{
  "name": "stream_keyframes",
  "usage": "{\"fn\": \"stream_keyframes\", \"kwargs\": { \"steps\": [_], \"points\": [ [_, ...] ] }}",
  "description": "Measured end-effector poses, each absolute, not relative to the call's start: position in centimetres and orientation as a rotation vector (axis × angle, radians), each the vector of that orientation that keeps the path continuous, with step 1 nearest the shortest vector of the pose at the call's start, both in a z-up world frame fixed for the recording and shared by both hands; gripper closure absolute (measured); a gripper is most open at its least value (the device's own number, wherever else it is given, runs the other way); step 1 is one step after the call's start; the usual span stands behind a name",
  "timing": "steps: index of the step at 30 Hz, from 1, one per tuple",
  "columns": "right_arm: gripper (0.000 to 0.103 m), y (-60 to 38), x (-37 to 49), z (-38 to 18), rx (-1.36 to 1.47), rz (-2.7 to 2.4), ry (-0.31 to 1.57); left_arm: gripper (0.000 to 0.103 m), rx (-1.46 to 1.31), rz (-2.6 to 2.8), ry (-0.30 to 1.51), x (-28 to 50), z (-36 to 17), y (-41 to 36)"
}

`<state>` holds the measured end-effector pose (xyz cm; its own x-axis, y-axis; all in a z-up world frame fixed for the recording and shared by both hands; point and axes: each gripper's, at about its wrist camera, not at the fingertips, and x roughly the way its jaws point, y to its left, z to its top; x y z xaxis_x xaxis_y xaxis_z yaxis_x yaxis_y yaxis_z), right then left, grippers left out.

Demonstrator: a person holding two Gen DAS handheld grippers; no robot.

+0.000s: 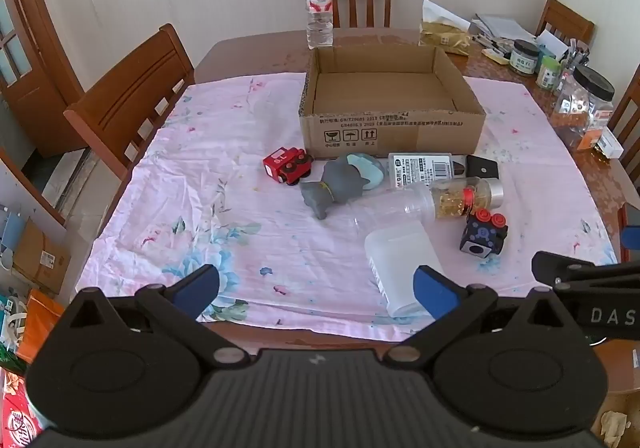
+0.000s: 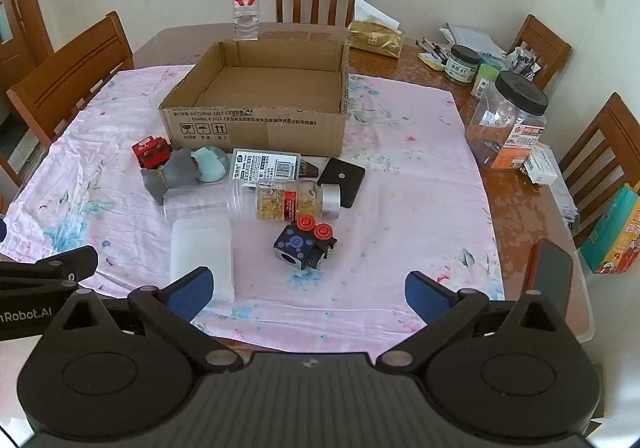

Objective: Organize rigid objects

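We hold both grippers low over the near edge of the cloth (image 1: 224, 208). Our left gripper (image 1: 316, 290) is spread wide with nothing between its blue pads (image 1: 200, 290); our right gripper (image 2: 308, 290) is likewise wide and holds nothing. Part of the lettering on each shows in the other's view: "DAS" on the right one, "nRobot.AI" on the left.

The box (image 2: 260, 104) stands open on the far half of the cloth, with nothing in it that we can see. Its front wall carries black print, partly readable as "GB/T29601 2013", above three handling symbols.

The things to sort lie just before it. A red toy car (image 1: 287, 164) marked "S.L" sits leftmost, beside a grey figure (image 1: 334, 186) lying on its side. A flat case (image 2: 266, 165) with a barcode label lies against the box front, its text too small to read. A clear jar (image 2: 298, 202) of gold flakes with a red band and silver cap lies on its side, touching a black square (image 2: 342, 178). Nearer us sit a dark cube (image 2: 304, 242) with two red knobs and a frosted white container (image 2: 202, 256).

A water bottle (image 1: 319, 6) stands behind the box.
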<state>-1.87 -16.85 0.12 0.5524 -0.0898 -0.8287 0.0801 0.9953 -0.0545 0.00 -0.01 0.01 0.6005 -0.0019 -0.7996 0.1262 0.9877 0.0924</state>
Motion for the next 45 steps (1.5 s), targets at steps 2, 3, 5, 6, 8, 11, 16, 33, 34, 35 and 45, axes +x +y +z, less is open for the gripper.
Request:
{"fn": "stream_keyframes", "kwargs": {
  "steps": [2,3,5,6,8,11,16,33,34,35,45],
  "points": [
    [0.000,-16.91,-1.90,0.14,-0.011,-0.102,0.981,0.000,0.134,-0.081,0.924,0.00,0.02,0.04],
    [0.000,-16.90,-1.92,0.17,-0.013,-0.103,0.980,0.000,0.135,-0.082,0.922,0.00,0.01,0.04],
    [0.000,-16.87,-1.98,0.26,-0.015,-0.103,0.978,0.000,0.137,-0.080,0.921,0.04,-0.03,0.07],
    [0.000,-16.92,-1.92,0.32,-0.015,-0.102,0.977,0.000,0.137,-0.081,0.920,0.06,-0.06,0.10],
    [0.000,-17.02,-1.94,0.33,-0.015,-0.101,0.977,0.000,0.136,-0.082,0.918,0.11,-0.10,0.15],
    [0.000,-17.02,-2.00,0.36,-0.011,-0.099,0.971,0.000,0.135,-0.085,0.916,-0.06,0.38,-0.16],
    [0.000,-16.88,-1.90,0.52,-0.007,-0.100,0.971,0.000,0.125,-0.088,0.917,-0.10,0.42,-0.07],
    [0.000,-17.12,-1.54,0.90,-0.011,-0.094,0.966,0.000,0.113,-0.093,0.918,0.23,0.69,0.05],
    [0.000,-17.10,-1.51,0.90,-0.012,-0.094,0.967,0.000,0.113,-0.093,0.918,0.25,0.71,0.04],
    [0.000,-17.09,-1.49,0.90,-0.013,-0.094,0.967,0.000,0.113,-0.094,0.917,0.30,0.73,0.02],
    [0.000,-17.17,-1.39,0.99,-0.013,-0.097,0.963,0.000,0.111,-0.096,0.915,0.36,0.78,-0.07]
  ]
}}
